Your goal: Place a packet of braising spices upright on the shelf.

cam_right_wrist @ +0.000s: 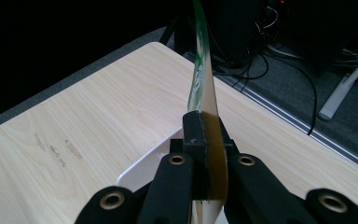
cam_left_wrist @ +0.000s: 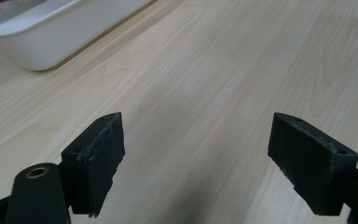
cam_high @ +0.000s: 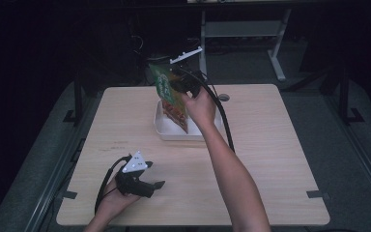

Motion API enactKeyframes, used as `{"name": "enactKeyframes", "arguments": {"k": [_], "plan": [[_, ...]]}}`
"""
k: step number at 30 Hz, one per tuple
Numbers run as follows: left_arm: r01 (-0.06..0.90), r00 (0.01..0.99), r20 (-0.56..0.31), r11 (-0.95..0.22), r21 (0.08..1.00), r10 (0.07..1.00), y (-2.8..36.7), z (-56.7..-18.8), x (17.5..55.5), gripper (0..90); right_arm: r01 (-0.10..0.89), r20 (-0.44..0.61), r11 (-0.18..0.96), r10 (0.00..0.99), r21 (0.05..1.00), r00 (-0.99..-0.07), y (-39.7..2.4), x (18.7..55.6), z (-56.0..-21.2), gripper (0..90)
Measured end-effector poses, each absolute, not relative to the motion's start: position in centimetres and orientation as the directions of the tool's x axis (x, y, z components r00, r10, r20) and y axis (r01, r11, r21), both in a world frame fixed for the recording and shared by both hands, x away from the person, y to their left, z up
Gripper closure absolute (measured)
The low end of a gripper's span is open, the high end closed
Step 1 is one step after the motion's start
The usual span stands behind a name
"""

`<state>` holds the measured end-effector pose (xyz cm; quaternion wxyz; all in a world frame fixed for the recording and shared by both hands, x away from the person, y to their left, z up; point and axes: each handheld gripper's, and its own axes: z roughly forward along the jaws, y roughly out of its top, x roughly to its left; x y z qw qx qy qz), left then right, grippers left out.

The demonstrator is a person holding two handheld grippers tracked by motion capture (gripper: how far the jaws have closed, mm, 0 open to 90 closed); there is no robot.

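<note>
Green and red print covers the packet point(cam_high: 172, 96), but the lettering on it is too small and blurred to read, so no brand can be made out. It hangs in the air above the white tray point(cam_high: 163, 126) near the far middle of the table point(cam_high: 270, 159), its lower corner dipping toward the tray's inside. Its long axis runs steeply, green end up and tilted toward the far left, red end down. In the right gripper view the packet shows edge-on, a thin sheet rising straight away from the jaws, its green face turned left and its pale back right.

Right gripper point(cam_high: 183, 86) has it: the jaws are pressed together on the packet, pinching the flat sheet between the pads partway up its length, and part of the sheet also reaches back past the pads toward the hand. The right hand point(cam_high: 200, 107) grips the tool from behind, the forearm stretching in from the bottom edge.

Left gripper point(cam_high: 149, 186) sits low over the near left of the table, well apart from the tray. Its jaws are spread wide with bare wood between them, the tray's corner point(cam_left_wrist: 37, 39) off to the upper left in its own view.
</note>
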<state>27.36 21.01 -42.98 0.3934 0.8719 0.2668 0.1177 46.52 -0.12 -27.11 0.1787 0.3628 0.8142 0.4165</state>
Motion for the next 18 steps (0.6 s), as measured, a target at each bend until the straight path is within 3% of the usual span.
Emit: {"name": "enactKeyframes", "arguments": {"k": [18], "plan": [[0.375,0.827,-0.005,-0.544,0.751,0.562,21.1,-42.9,27.4,18.3,0.486,0.052,0.387,0.739,0.783,-0.672,-0.2,47.0,-28.9,89.4]]}}
